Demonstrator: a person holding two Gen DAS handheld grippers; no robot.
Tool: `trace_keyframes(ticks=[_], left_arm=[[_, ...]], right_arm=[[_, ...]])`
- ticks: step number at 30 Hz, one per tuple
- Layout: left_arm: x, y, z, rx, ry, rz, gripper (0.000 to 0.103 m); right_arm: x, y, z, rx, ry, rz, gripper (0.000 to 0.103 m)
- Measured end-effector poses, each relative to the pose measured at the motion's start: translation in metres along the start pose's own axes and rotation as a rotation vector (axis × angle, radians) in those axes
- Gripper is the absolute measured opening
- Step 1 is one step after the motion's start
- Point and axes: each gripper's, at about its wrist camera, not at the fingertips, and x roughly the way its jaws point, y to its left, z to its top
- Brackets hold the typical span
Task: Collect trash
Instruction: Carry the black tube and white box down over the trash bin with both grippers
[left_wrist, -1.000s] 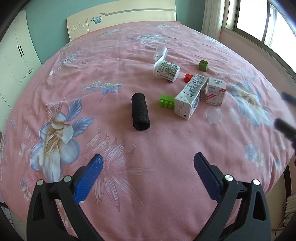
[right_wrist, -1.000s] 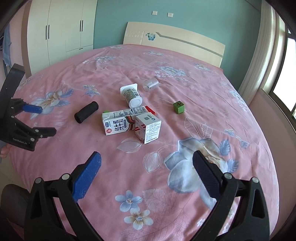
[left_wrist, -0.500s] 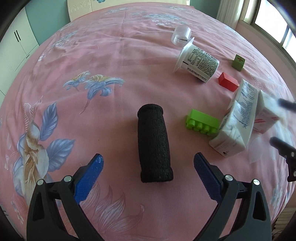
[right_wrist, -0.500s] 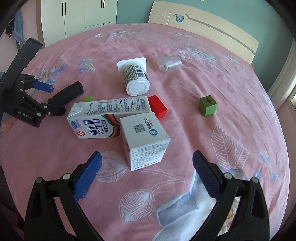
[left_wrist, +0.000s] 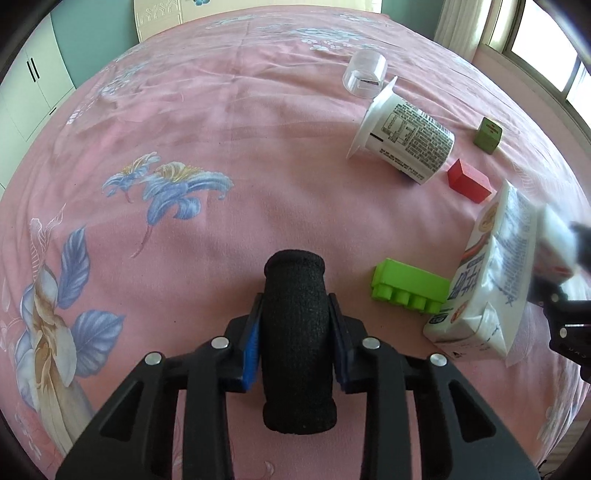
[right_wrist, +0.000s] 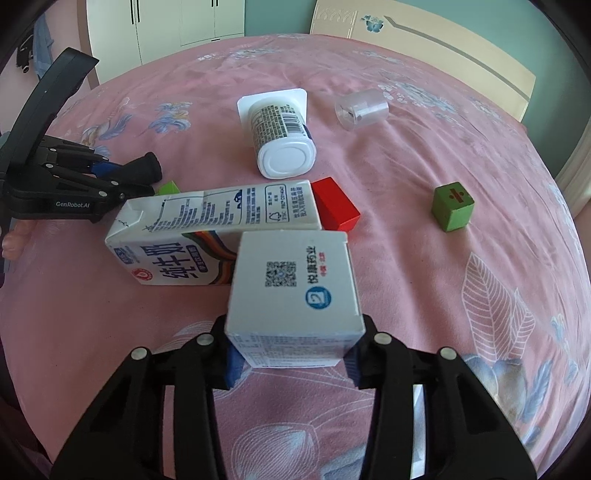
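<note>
While the bed (left_wrist: 207, 110) with its pink flowered cover carried everything, we saw the left gripper (left_wrist: 295, 328) with its jaws clenched on the black foam roller (left_wrist: 297, 332), whose blue pads (left_wrist: 252, 347) pressed against both of its sides. The roller lay lengthwise between the jaws, its far end pointing up the bed. Just right of it sat the green toy brick (left_wrist: 408, 286), touching the near corner of the milk carton (left_wrist: 491, 273), which lay on its side.

In the right wrist view, the right gripper (right_wrist: 291, 358) had its jaws grasping the white medicine box (right_wrist: 295, 291), one jaw on each lower side. The box sat directly against the long face of the milk carton (right_wrist: 207, 229). A red block (right_wrist: 334, 208) lay at the far end of the carton, touching it. Beyond that, the yogurt cup (right_wrist: 282, 136) lay tipped over with its base toward the camera, and a clear plastic cap (right_wrist: 362, 108) lay near it on the right. The green cube (right_wrist: 452, 206) stood apart, off to the right. The left gripper (right_wrist: 110, 177) showed at the left edge of that view, closed on the roller (right_wrist: 146, 170).

We could not tell whether either held item had left the cover.
</note>
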Motion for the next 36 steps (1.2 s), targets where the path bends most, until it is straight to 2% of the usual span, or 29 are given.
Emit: trace_keyframes(ticks=[6,12,24,36], left_arm=[[-0.016,0.000,-0.011,0.031,0.004,0.011,0.034],[-0.061,-0.001,-0.030,0.073,-0.032,0.014,0.034],[-0.207,-0.013,-0.075,0.164,-0.208,0.012,0.034],[-0.350,-0.025,-0.146,0.245,-0.397,0.008,0.034]], right_arm=[[-0.025,0.010,-0.011,0.024,-0.007,-0.013,0.044],[-0.070,0.034,-0.016,0.012,-0.023,-0.043,0.044],[-0.205,0.110,-0.013,-0.046,-0.132,-0.100,0.044],[-0.347,0.198,-0.026,-0.109,-0.287,-0.166,0.044]])
